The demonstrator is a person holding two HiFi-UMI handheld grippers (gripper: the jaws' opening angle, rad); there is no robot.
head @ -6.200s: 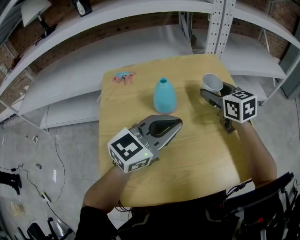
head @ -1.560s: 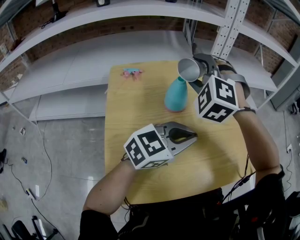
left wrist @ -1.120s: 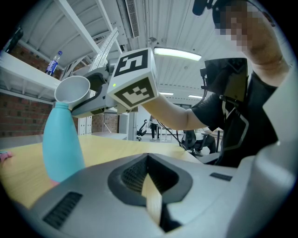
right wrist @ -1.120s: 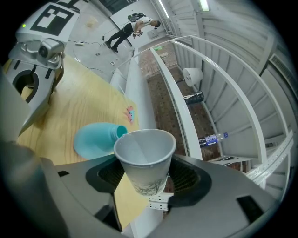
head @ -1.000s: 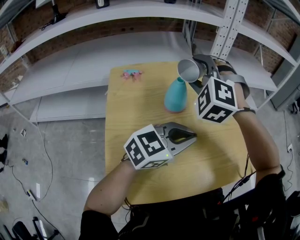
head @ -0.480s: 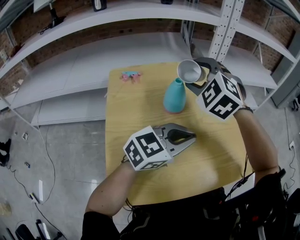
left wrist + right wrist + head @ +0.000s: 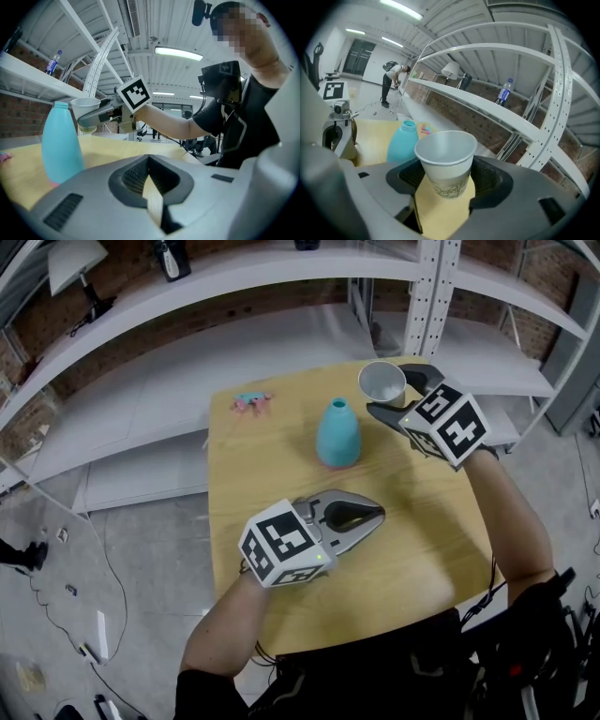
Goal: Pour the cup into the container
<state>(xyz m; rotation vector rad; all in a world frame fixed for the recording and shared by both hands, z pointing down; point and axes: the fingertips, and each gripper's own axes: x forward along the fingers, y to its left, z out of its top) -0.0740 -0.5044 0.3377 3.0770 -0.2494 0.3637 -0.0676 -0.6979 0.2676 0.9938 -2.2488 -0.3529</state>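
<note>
A white paper cup [image 7: 382, 381] stands upright in my right gripper [image 7: 385, 396], whose jaws are shut on its lower wall, above the far right part of the wooden table [image 7: 272, 465]. The right gripper view shows the cup [image 7: 446, 159] between the pads, its inside hidden. The teal narrow-necked container [image 7: 337, 432] stands left of the cup, apart from it, its mouth uncovered. My left gripper [image 7: 375, 513] lies shut and empty on the table in front of the container. In the left gripper view the container [image 7: 61, 143] is at the left, with the cup [image 7: 86, 104] just beside its top.
A small pink and blue object [image 7: 249, 401] lies at the table's far left corner. White shelves [image 7: 281, 268] and a perforated metal post [image 7: 431, 287] rise behind the table. A plastic bottle [image 7: 503, 92] stands on a shelf. The table's right edge is under my right forearm.
The cup was tipped with its mouth over the container; my right gripper has rolled it back upright and moved right and down, away from the container's mouth. The left gripper stayed put.
</note>
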